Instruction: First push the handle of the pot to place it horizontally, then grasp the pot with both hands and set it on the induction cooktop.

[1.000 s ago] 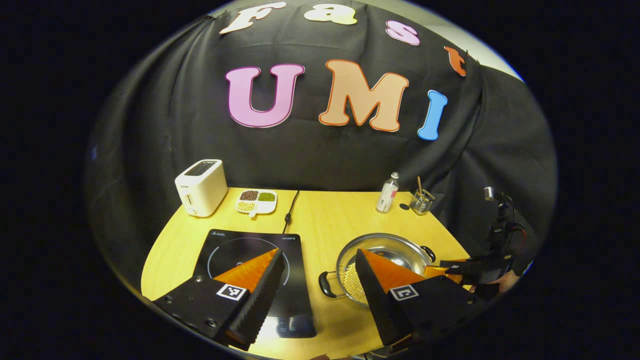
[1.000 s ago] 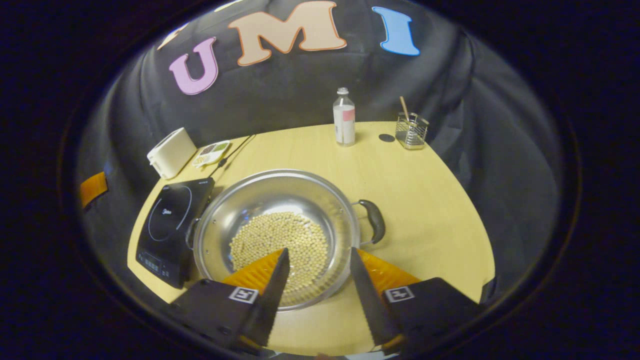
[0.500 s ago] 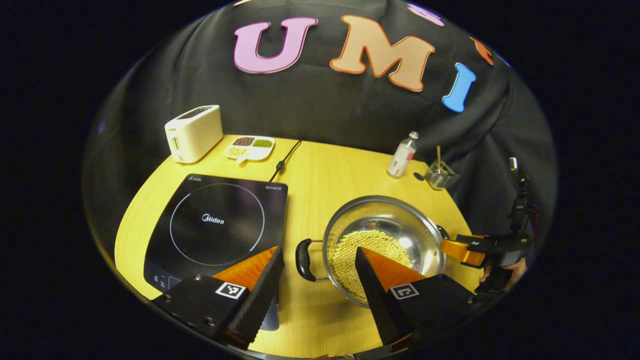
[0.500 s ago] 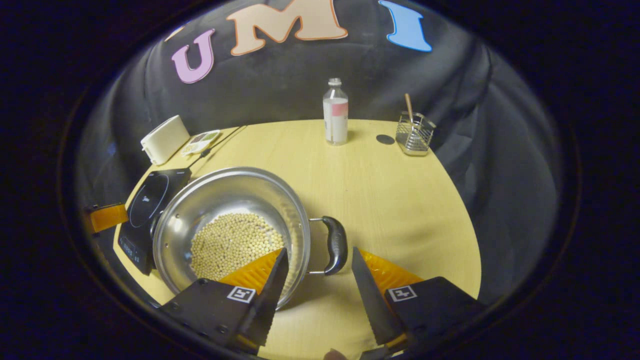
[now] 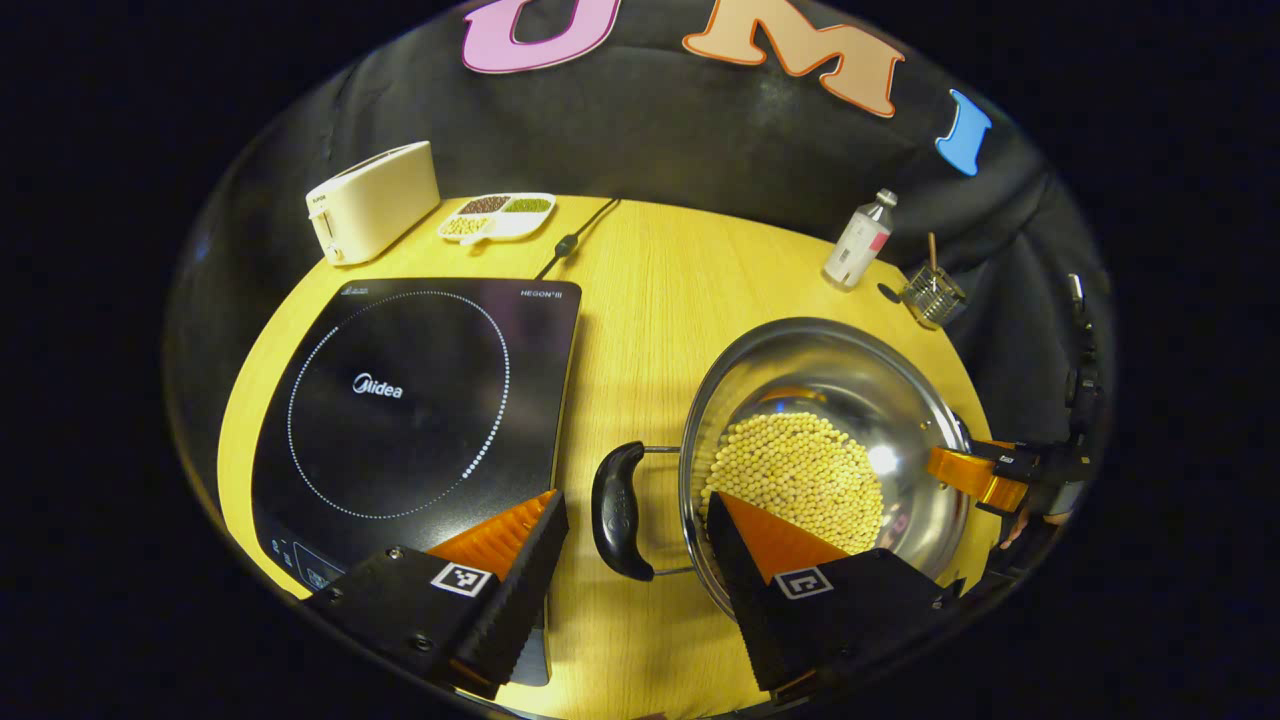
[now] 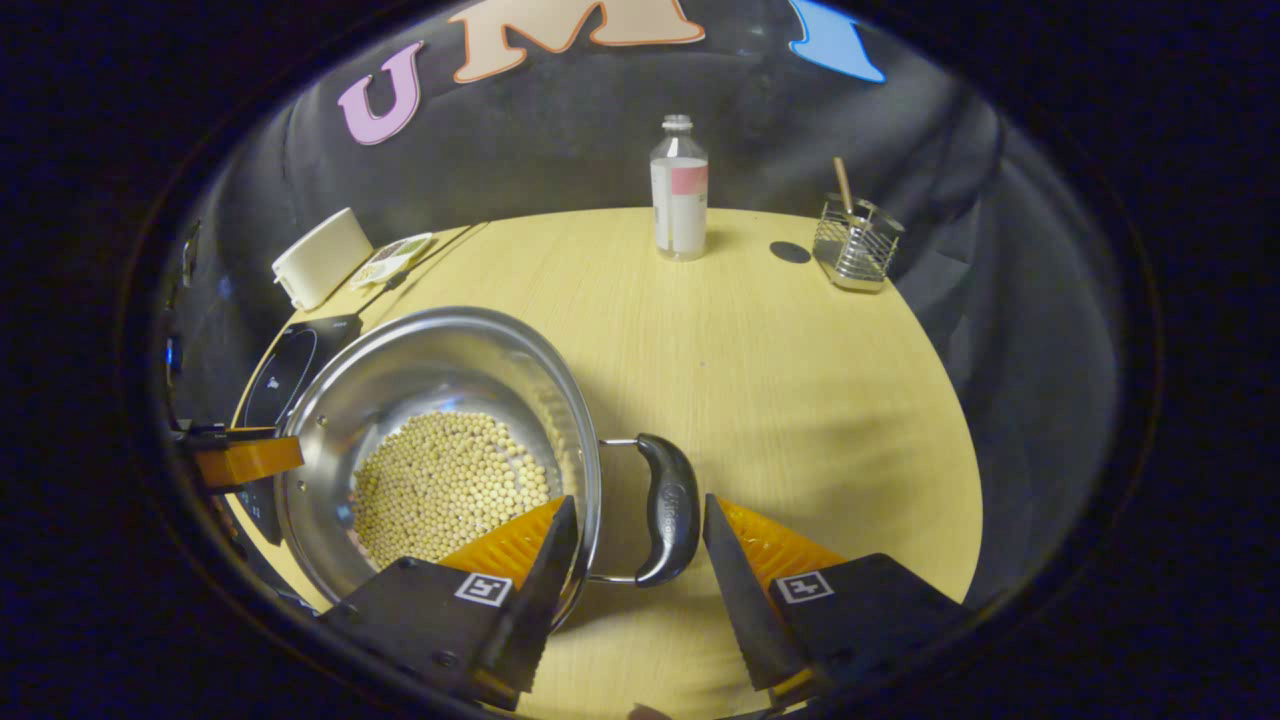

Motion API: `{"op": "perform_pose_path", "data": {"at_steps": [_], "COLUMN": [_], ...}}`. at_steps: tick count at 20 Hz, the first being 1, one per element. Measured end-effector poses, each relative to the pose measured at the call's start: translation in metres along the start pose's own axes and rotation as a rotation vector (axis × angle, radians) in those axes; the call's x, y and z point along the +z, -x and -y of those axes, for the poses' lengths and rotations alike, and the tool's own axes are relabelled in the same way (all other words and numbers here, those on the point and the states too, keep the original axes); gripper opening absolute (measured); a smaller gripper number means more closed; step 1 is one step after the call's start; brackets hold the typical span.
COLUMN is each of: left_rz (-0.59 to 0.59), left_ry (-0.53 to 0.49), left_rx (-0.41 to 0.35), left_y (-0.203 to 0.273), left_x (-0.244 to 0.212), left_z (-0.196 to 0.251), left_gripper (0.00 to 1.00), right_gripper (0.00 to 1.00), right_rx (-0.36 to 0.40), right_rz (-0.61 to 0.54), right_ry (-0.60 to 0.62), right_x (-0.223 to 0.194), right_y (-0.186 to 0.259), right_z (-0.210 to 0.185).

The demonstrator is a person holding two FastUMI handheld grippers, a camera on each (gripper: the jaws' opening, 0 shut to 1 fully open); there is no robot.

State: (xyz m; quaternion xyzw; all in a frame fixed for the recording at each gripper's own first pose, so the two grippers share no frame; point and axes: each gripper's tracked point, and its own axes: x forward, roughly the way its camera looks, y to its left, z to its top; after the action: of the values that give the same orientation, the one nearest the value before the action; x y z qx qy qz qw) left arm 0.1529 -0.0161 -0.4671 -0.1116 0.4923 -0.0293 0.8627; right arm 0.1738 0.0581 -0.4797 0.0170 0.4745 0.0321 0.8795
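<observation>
Jaws apart both sides | pot [image 5: 820, 440] handles between | cooktop [image 5: 420, 390] marked Midea

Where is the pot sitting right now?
In the left gripper view the pot sits on the table, right of the induction cooktop, not on it.
</observation>
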Motion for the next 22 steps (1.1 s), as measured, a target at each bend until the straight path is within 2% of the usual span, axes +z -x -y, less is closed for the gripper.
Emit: {"op": "perform_pose_path", "data": {"at_steps": [1,2,5,6,8,11,14,15,17,18,22], "left_rz": [-0.008,-0.022,-0.058,-0.06,-0.061,-0.058,-0.07,-0.075,-0.089,-0.085,-0.055], "left_ry": [0.009,0.015,0.026,0.025,0.018,0.016,0.027,0.05,0.079,0.075,0.054], "left_rx": [-0.009,-0.016,-0.027,-0.017,-0.01,-0.012,-0.005,-0.009,-0.021,-0.021,-0.015], "left_y": [-0.004,-0.007,-0.017,-0.019,-0.022,-0.024,-0.023,-0.023,-0.018,-0.013,0.007], "left_x": [-0.002,-0.004,-0.01,-0.01,-0.009,-0.006,-0.007,-0.008,-0.012,-0.012,-0.01], "left_z": [0.002,0.005,0.007,0.005,0.006,0.006,0.004,0.005,0.012,0.014,0.012], "left_gripper": [0.87,0.87,0.77,0.74,0.69,0.62,0.58,0.57,0.56,0.58,0.55], "right_gripper": [0.75,0.76,0.72,0.65,0.65,0.5,0.46,0.41,0.41,0.46,0.41], "right_rx": [0.001,0.007,0.02,0.026,0.039,0.047,0.059,0.065,0.067,0.066,0.077], "right_rz": [-0.009,-0.017,-0.026,-0.026,-0.035,-0.034,-0.05,-0.05,-0.046,-0.042,-0.032], "right_ry": [0.001,-0.002,-0.012,-0.02,-0.044,-0.055,-0.095,-0.113,-0.11,-0.106,-0.128], "right_x": [-0.002,-0.002,-0.002,-0.001,-0.002,0.0,0.001,0.0,0.0,0.001,-0.001], "right_y": [-0.002,-0.004,-0.01,-0.011,-0.01,-0.013,-0.002,-0.004,0.001,0.005,0.023], "right_z": [-0.001,-0.002,-0.006,-0.005,-0.005,-0.006,-0.006,-0.006,-0.001,0.001,-0.004]}}
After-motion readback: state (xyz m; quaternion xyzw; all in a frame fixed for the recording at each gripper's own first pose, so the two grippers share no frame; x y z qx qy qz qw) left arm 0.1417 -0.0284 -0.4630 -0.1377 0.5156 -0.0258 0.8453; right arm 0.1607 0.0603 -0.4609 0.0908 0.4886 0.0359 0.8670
